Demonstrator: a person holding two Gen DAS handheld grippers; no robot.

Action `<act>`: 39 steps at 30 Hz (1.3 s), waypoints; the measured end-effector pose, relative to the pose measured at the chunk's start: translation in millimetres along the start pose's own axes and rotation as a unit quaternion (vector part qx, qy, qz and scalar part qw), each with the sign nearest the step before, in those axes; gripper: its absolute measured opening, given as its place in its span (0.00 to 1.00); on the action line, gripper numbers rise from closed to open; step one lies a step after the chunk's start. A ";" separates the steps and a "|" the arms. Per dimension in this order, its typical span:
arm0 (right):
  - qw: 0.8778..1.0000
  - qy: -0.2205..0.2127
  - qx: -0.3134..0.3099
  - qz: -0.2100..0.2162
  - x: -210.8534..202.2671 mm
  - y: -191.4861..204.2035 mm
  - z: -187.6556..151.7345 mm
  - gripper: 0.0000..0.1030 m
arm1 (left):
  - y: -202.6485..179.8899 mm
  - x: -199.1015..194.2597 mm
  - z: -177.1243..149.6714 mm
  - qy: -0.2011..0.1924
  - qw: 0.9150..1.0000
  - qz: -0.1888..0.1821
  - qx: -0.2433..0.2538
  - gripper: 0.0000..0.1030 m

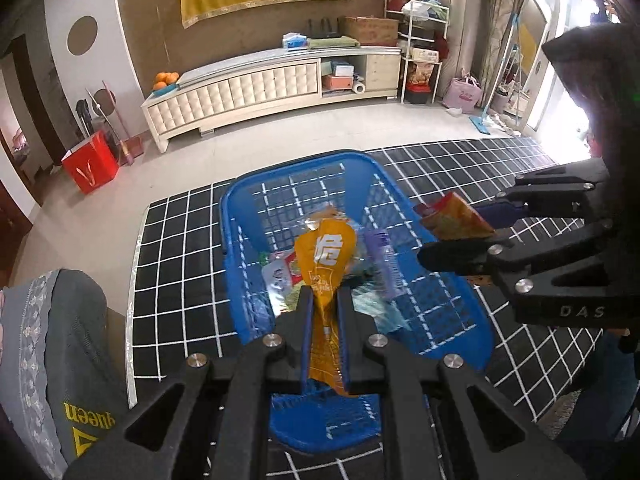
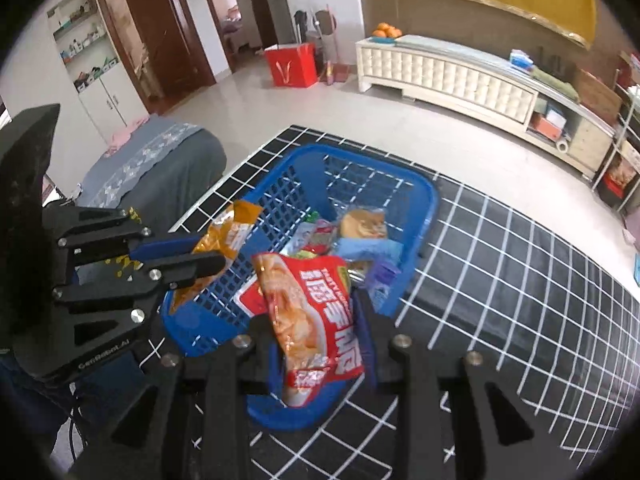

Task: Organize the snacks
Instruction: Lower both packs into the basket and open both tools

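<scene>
both grippers loaded, hanging over the blue basket

we've got a snack in each hand here. our left gripper (image 1: 325,300) is clamped on an orange snack packet (image 1: 326,258), the two fingers pinching its lower part so the top of the bag sticks out past the tips. our right gripper (image 2: 316,320) is squeezed onto a red snack packet (image 2: 308,312) the same way, bag standing up between the fingers with its bottom edge hanging below them.

the blue basket (image 1: 248,240) sits right under and just ahead of both grippers, on the black mat with white grid lines (image 1: 180,264). from the left wrist view the right gripper comes in from the right side, its packet over the basket's right rim. from the right wrist view the left gripper comes in from the left, its orange bag over the basket's left wall.

down inside the basket, just beyond both sets of fingertips, there's a loose pile of other snacks (image 2: 356,236): a bun-looking pack, something light blue, something purple. can't read the labels.

off to the left of the left gripper is a grey cushion (image 1: 60,360), and far ahead across the floor a cream tv cabinet (image 1: 260,88) and a red box (image 1: 91,166).
</scene>
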State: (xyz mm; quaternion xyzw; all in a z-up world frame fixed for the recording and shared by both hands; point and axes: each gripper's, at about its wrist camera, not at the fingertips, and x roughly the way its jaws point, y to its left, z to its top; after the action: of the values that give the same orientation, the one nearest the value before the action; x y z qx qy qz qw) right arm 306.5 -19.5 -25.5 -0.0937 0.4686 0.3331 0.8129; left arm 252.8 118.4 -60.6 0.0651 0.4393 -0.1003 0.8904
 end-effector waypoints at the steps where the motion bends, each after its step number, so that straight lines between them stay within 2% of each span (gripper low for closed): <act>1: 1.000 0.004 -0.001 0.000 5.9 -0.2 3.4 0.35 | 4.7 3.4 1.3 0.002 1.000 0.000 -0.003 0.10; 10: 0.999 0.037 0.006 -0.010 38.7 -5.1 14.7 0.35 | 27.8 41.5 5.6 0.027 0.999 -0.005 -0.025 0.10; 15: 0.999 0.047 0.000 -0.018 50.7 -6.4 18.9 0.35 | 28.8 50.6 5.8 0.026 0.999 -0.016 -0.023 0.11; 18: 0.999 0.050 0.002 -0.017 54.4 -8.1 23.8 0.35 | 29.8 52.2 12.2 0.023 1.000 -0.008 -0.018 0.15; 19: 0.999 0.048 -0.002 -0.023 54.8 -8.1 26.7 0.36 | 31.0 52.1 14.1 0.023 1.000 -0.004 -0.018 0.25; 20: 0.998 0.048 -0.003 -0.031 56.2 -8.8 29.3 0.43 | 32.6 52.5 15.5 0.026 0.999 -0.005 -0.020 0.44; 21: 0.998 0.049 -0.002 -0.040 57.0 -10.0 31.1 0.51 | 33.3 51.7 16.6 0.028 0.999 -0.008 -0.020 0.54; 22: 0.998 0.047 -0.003 -0.045 56.3 -10.4 32.1 0.70 | 32.9 47.5 16.7 0.023 1.000 -0.007 -0.017 0.60; 23: 0.998 0.041 -0.007 -0.056 53.1 -10.4 32.1 0.78 | 32.1 43.6 16.4 0.019 1.000 -0.008 -0.015 0.62; 26: 0.997 0.031 -0.007 -0.066 43.3 -11.7 29.1 0.90 | 32.4 34.0 12.9 0.013 1.000 -0.013 -0.022 0.69; 33: 0.997 0.030 0.003 -0.071 19.1 -13.0 9.0 0.91 | 23.4 17.5 0.2 0.012 1.000 -0.008 -0.017 0.72; 39: 0.997 0.019 0.018 -0.074 -6.9 -17.7 -10.2 0.92 | -0.5 1.4 -9.0 0.007 1.000 -0.012 -0.003 0.72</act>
State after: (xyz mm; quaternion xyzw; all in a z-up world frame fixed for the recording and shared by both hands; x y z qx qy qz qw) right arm 308.1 -40.9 -28.2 -0.1199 0.4820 0.2613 0.8277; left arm 246.6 119.6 -67.2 0.0583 0.4468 -0.1091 0.8860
